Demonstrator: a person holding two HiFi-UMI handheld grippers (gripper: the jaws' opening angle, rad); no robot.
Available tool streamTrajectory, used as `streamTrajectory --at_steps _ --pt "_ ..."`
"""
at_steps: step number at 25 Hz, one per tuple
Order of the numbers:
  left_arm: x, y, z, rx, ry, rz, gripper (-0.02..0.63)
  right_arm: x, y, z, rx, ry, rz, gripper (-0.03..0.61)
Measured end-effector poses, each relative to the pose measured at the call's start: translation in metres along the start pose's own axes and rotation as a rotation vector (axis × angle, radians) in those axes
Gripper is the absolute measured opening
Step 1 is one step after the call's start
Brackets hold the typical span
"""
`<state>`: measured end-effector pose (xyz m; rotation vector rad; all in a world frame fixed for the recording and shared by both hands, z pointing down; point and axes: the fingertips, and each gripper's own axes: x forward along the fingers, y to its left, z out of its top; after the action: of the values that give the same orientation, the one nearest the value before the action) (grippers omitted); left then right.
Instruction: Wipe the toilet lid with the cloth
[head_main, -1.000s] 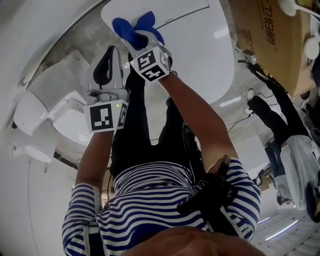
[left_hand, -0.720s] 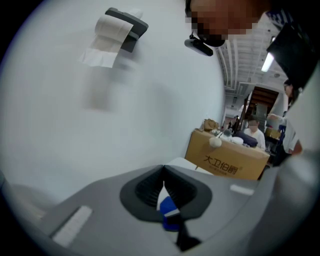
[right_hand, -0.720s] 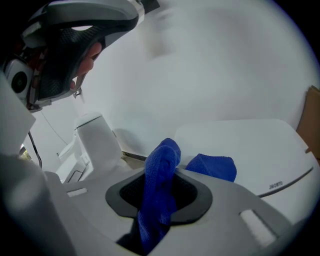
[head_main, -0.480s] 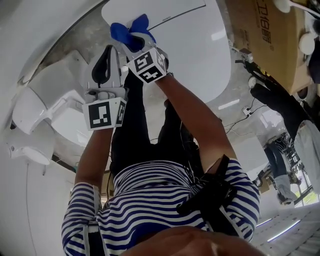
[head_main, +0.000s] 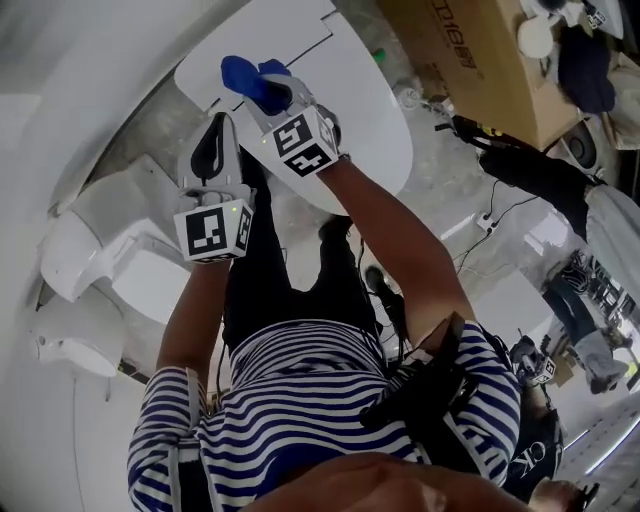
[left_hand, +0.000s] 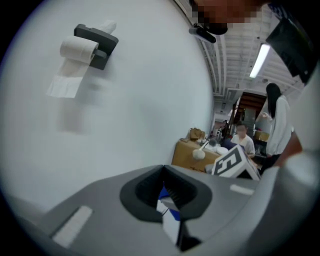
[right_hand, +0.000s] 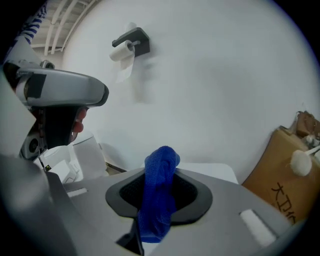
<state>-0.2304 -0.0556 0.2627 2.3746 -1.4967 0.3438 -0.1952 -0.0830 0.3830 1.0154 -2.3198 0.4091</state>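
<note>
Right gripper (head_main: 270, 90): fingers clamped on crumpled blue cloth (right_hand: 159, 200), for wiping white toilet lid (head_main: 355, 115), upper centre.
Left gripper (head_main: 217, 130): fingers together, spare.

Head view steeply overhead, both gripper views facing, seemingly, one wall (left_hand: 125, 110)

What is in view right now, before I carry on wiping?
toilet lid: one, white, closed, ahead of the person.
cloth: one, blue, bunched over the lid's far end.
toilet paper roll: one, white, on a dark wall holder, with a sheet hanging.
cardboard box: one, brown, right of the lid.
white fixtures: white, left of the lid; count unclear.
bystanders: at least two, far background.
left gripper: grey, jaws together, empty, beside the lid.
right gripper: grey, clamped on the cloth.
person's shirt: striped navy and white.
</note>
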Motion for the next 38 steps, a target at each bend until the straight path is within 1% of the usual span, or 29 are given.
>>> streamTrajectory --at_steps 4,9,13,17,21,26,29,33,38 --pt "0.006 -0.034 0.014 0.015 -0.021 -0.043 0.002 -0.028 -0.028 -0.005 0.006 0.001 -0.047 0.109" --pt "0.012 -0.053 0.009 0.028 -0.010 -0.082 0.003 -0.048 -0.069 -0.027 -0.002 0.023 -0.111 0.109" --pt "0.024 -0.063 -0.011 0.030 0.023 -0.107 0.003 -0.055 -0.124 -0.051 0.004 0.040 -0.184 0.109" --pt "0.043 -0.064 -0.041 0.042 0.077 -0.130 0.002 -0.049 -0.170 -0.083 0.029 0.064 -0.246 0.110" --pt "0.062 -0.064 -0.070 0.052 0.119 -0.147 0.003 -0.032 -0.203 -0.121 0.040 0.085 -0.268 0.110" --pt "0.077 -0.059 -0.099 0.065 0.163 -0.166 0.002 -0.002 -0.220 -0.163 0.047 0.122 -0.259 0.110" --pt "0.075 -0.048 -0.112 0.061 0.185 -0.159 0.002 0.012 -0.216 -0.178 0.061 0.141 -0.250 0.110" --pt "0.075 -0.040 -0.119 0.057 0.195 -0.152 0.003 0.022 -0.212 -0.186 0.074 0.153 -0.240 0.110" --pt "0.073 -0.035 -0.115 0.052 0.183 -0.147 0.002 0.024 -0.208 -0.185 0.085 0.151 -0.240 0.110"
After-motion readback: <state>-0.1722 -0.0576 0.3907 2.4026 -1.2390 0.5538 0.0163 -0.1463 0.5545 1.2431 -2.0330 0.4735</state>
